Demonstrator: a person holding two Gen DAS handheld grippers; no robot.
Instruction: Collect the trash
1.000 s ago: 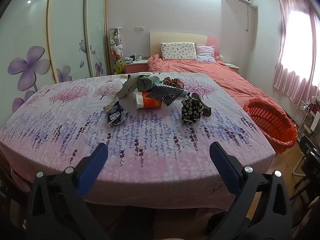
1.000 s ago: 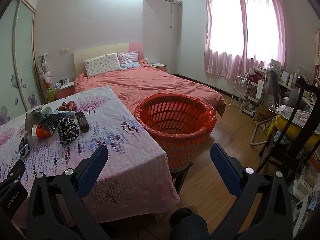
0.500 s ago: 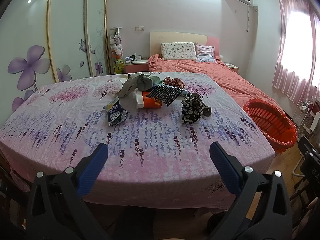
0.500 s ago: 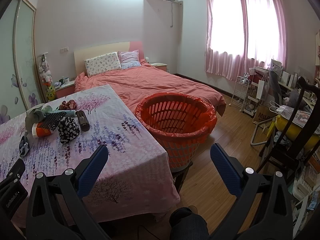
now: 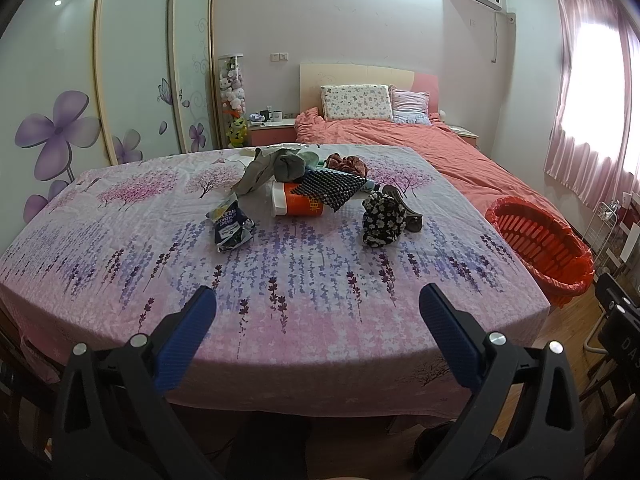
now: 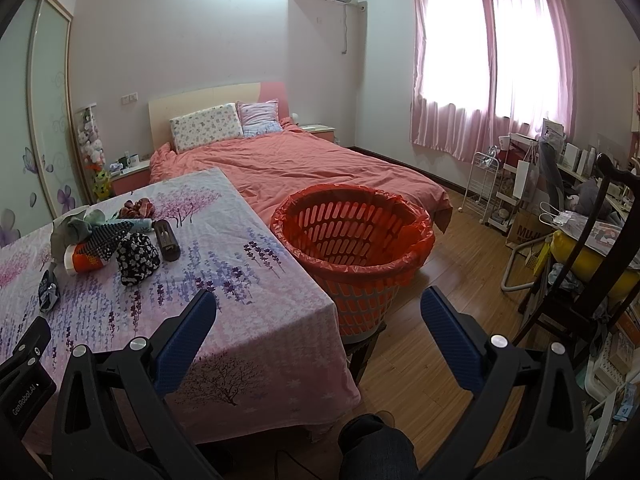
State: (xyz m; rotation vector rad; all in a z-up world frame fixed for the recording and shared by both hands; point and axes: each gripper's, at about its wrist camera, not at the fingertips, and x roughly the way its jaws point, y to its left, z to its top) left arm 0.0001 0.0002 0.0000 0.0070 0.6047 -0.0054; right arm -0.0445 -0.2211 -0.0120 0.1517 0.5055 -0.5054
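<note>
A crumpled dark snack wrapper (image 5: 230,229) lies on the flowered tablecloth (image 5: 280,280). Behind it lies an orange and white cup (image 5: 298,205) on its side, partly under a black dotted mat (image 5: 334,188). A black floral cloth (image 5: 380,220) and a brown object (image 5: 404,208) lie to the right. An orange basket lined with a red bag (image 5: 540,248) stands off the table's right edge; the right wrist view shows it (image 6: 352,240) empty. My left gripper (image 5: 318,308) is open and empty above the table's near edge. My right gripper (image 6: 318,308) is open and empty, in front of the basket.
Grey-green cloths (image 5: 280,166) and a reddish bundle (image 5: 346,162) lie at the back of the pile. A bed with a coral cover (image 6: 320,164) stands behind the table. A dark wooden chair (image 6: 592,280), a white rack (image 6: 486,184) and clutter stand at the right on the wooden floor.
</note>
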